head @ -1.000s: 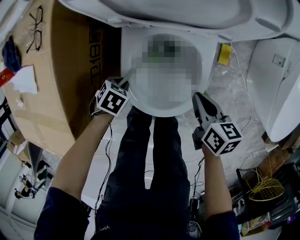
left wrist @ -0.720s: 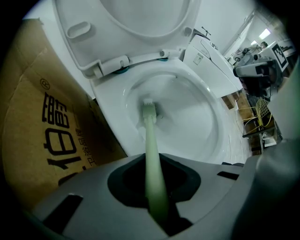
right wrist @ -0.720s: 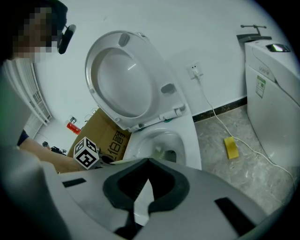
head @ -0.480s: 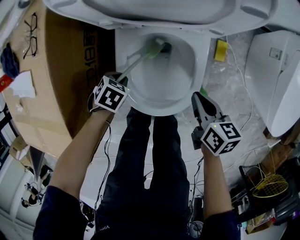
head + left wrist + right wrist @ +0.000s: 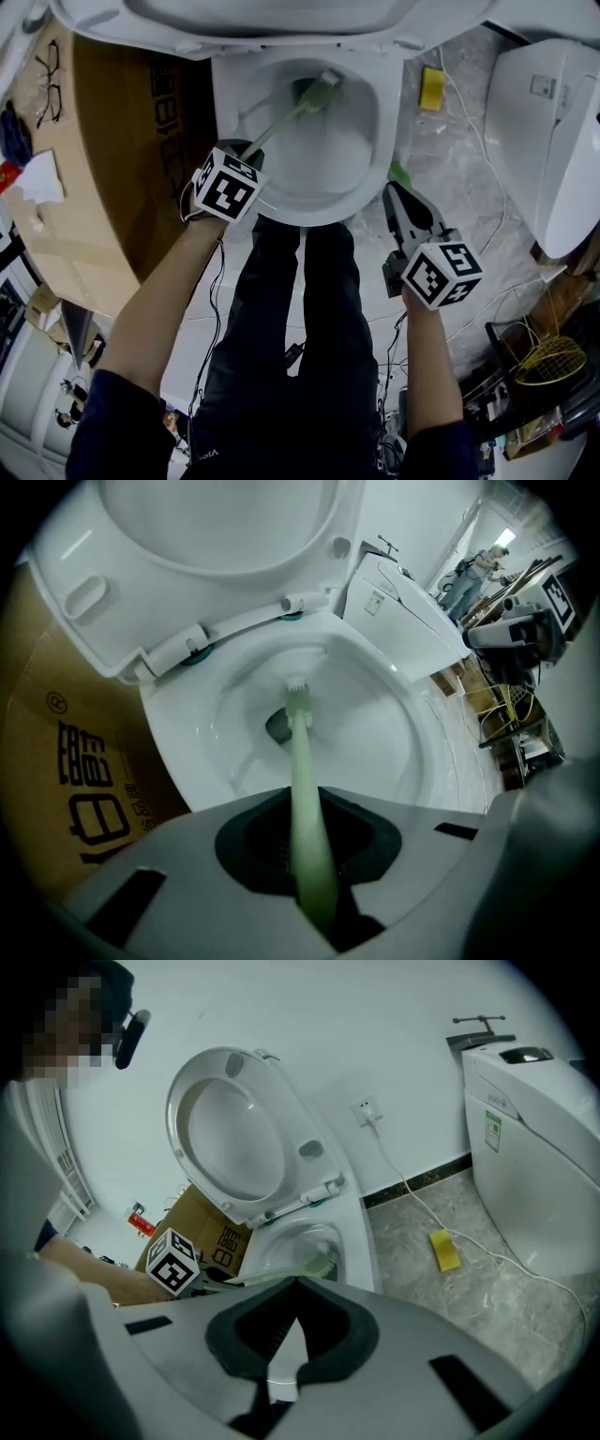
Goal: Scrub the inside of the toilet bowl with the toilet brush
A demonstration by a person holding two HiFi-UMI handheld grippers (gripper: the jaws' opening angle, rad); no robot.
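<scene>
The white toilet bowl is open at the top of the head view, its lid raised. A pale green toilet brush reaches from the bowl's left front rim into it. The brush head lies beside the dark drain hole. My left gripper is shut on the brush handle at the rim. My right gripper hangs outside the bowl at its right front, shut with nothing in it. The right gripper view shows the bowl and the brush head from the side.
A big cardboard box with glasses on it stands tight against the toilet's left. A yellow sponge and a white cable lie on the marble floor to the right. A white appliance stands further right. The person's legs are before the bowl.
The brush head has shifted a little to the right near the drain, with the left gripper edging right. The right gripper has stayed where it was.
</scene>
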